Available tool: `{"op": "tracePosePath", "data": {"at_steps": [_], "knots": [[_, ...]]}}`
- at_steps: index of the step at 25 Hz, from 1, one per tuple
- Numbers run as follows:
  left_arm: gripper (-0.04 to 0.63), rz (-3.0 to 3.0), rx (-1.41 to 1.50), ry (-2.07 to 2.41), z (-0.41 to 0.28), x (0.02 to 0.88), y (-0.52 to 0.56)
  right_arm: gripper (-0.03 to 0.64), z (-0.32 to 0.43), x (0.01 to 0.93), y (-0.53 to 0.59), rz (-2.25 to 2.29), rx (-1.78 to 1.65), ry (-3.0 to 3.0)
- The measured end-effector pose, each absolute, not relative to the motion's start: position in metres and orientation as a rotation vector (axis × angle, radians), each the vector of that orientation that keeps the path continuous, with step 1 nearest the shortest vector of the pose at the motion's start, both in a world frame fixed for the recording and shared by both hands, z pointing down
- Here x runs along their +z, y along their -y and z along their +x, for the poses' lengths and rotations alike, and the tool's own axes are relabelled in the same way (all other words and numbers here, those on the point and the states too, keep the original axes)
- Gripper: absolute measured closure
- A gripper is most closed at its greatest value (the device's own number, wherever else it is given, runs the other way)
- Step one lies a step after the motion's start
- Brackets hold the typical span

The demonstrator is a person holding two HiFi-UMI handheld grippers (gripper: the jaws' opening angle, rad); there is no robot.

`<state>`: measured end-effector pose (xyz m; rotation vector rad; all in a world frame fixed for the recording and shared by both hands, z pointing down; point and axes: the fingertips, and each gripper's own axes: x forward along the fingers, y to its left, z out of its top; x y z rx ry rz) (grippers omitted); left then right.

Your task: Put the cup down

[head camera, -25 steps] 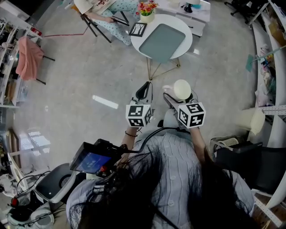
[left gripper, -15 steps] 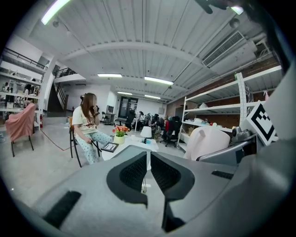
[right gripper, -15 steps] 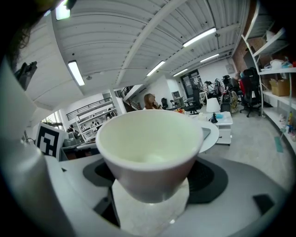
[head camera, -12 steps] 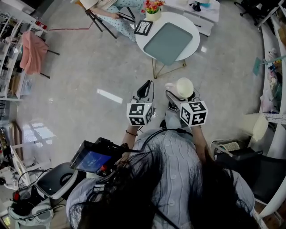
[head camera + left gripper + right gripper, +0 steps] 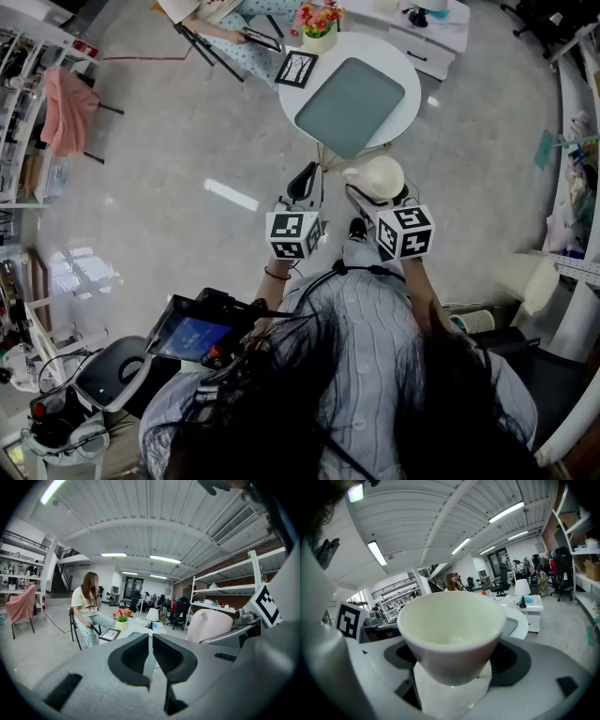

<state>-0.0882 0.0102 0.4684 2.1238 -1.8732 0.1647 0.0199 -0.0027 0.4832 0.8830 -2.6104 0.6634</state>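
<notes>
Right gripper (image 5: 374, 194) jaws clamped on the cup (image 5: 451, 634), upright over the floor, short of the round bench (image 5: 397, 105). Left gripper (image 5: 151, 656) jaws together, empty. Recommended: lower level onto the bench (grey mat (image 5: 349, 91) looks suitable), then release once seated.

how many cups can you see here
1. The cream cup is clamped in the right gripper, held above the floor near the round table. The cluttered shelves at the edges could hide others.
</notes>
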Motion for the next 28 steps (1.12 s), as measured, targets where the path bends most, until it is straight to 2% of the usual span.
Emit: {"op": "tracePosePath", "data": {"at_steps": [10, 28], "knots": [[0.561, 2.098, 0.192, 1.901, -0.082, 0.476, 0.077, 0.196, 0.017, 0.497, 0.089, 0.812, 0.658, 2.623], [0.561, 2.111, 0.252, 1.872, -0.088, 0.477, 0.115, 0.196, 0.008, 0.503, 0.126, 0.825, 0.712, 2.617]]}}
